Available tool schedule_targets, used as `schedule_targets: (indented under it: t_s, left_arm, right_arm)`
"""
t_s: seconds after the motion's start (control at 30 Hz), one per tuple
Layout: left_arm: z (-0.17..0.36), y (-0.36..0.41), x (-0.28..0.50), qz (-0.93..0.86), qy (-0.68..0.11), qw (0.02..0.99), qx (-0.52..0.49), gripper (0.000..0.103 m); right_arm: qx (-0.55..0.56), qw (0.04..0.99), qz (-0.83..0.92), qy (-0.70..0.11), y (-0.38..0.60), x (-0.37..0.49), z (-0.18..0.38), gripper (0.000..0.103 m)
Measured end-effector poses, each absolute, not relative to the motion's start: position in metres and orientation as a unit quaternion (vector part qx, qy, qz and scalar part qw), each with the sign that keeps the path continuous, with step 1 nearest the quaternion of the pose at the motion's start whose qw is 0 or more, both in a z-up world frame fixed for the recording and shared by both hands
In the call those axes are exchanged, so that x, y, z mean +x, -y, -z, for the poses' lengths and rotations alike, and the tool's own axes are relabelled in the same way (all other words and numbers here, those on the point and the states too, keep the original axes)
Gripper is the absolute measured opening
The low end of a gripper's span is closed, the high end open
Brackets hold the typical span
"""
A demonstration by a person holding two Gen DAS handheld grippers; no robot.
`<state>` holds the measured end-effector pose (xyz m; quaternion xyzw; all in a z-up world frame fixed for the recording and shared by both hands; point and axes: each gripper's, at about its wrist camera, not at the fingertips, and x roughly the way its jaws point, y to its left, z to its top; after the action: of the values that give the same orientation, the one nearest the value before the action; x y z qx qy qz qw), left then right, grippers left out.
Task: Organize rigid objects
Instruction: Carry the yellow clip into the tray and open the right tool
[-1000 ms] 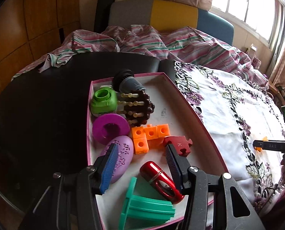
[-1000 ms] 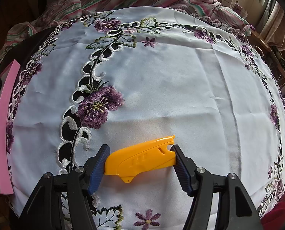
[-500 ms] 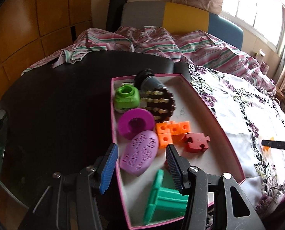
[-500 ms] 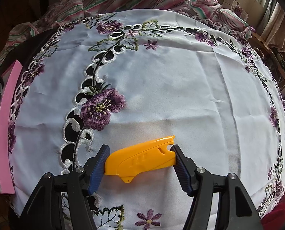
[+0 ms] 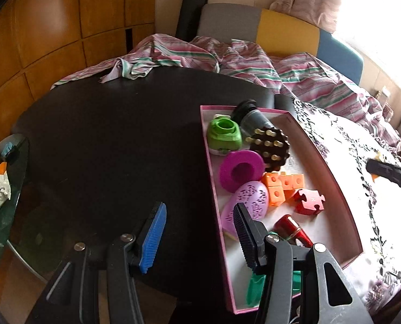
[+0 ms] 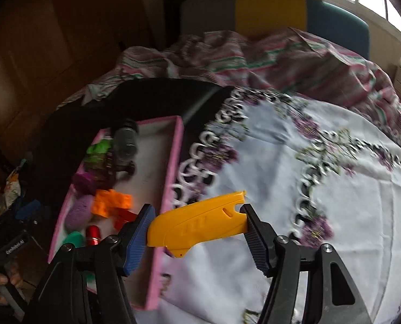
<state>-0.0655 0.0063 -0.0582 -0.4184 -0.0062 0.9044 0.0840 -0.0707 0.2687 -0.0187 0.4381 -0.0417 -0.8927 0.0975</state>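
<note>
Leftward, left gripper (image 5: 197,232) empty, jaws apart over the dark table (image 5: 105,148) by the pink tray (image 5: 212,186) rim. Further right, right gripper (image 6: 197,228) clamped on the yellow plastic piece (image 6: 200,222), off the embroidered cloth (image 6: 335,202), beside the tray's edge.

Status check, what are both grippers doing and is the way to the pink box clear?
Right gripper shut on yellow plastic piece, lifted beside pink box. Left gripper open, empty, at box's left rim. Box's right side bare; nothing blocking.
</note>
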Motion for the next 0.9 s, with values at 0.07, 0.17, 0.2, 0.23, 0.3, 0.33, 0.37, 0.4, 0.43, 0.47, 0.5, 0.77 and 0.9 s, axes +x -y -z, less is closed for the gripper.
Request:
schedule_targets:
  t_s: [0.07,0.17,0.2,0.23,0.3,0.33,0.37,0.4,0.43,0.47,0.5,0.77,0.9]
  left_arm:
    - [0.059,-0.001,-0.066,-0.904,0.011,0.080,-0.419,0.053]
    - [0.059,0.005,-0.067,-0.904,0.017,0.076,-0.421,0.053]
    - [0.060,0.007,-0.067,-0.904,0.018,0.074,-0.421,0.054]
    - [0.060,0.009,-0.068,-0.903,0.020,0.073,-0.422,0.054]
    - [0.062,0.011,-0.069,-0.902,0.024,0.073,-0.425,0.055]
    - [0.062,0.011,-0.069,-0.902,0.025,0.073,-0.426,0.055]
    - [0.063,0.011,-0.070,-0.901,0.025,0.074,-0.427,0.055]
    - [0.064,0.010,-0.070,-0.900,0.025,0.076,-0.428,0.055]
    - [0.065,0.009,-0.070,-0.900,0.025,0.077,-0.428,0.055]
    - [0.066,0.009,-0.069,-0.900,0.024,0.079,-0.428,0.056]
    - [0.066,0.008,-0.069,-0.900,0.023,0.081,-0.428,0.057]
    - [0.064,0.000,-0.067,-0.902,0.016,0.085,-0.424,0.064]
    - [0.060,-0.003,-0.065,-0.906,0.011,0.082,-0.416,0.069]
  right_arm:
    - [0.438,0.119,0.890,0.032,-0.244,-0.086,0.021,0.066]
    - [0.449,0.140,0.883,0.021,-0.220,-0.104,0.031,0.066]
    - [0.455,0.148,0.878,0.018,-0.212,-0.110,0.036,0.066]
    - [0.461,0.155,0.874,0.013,-0.206,-0.116,0.041,0.066]
    - [0.473,0.157,0.867,0.005,-0.197,-0.126,0.053,0.066]
    - [0.480,0.159,0.863,0.004,-0.195,-0.131,0.060,0.066]
    - [0.489,0.158,0.858,0.003,-0.193,-0.137,0.069,0.066]
    - [0.496,0.155,0.854,0.002,-0.192,-0.140,0.075,0.066]
    - [0.499,0.157,0.852,0.006,-0.193,-0.142,0.080,0.067]
    - [0.503,0.160,0.849,0.010,-0.193,-0.144,0.083,0.068]
    - [0.505,0.161,0.848,0.011,-0.192,-0.143,0.084,0.069]
    - [0.501,0.151,0.852,0.034,-0.202,-0.132,0.086,0.070]
    - [0.491,0.144,0.858,0.042,-0.206,-0.122,0.077,0.070]
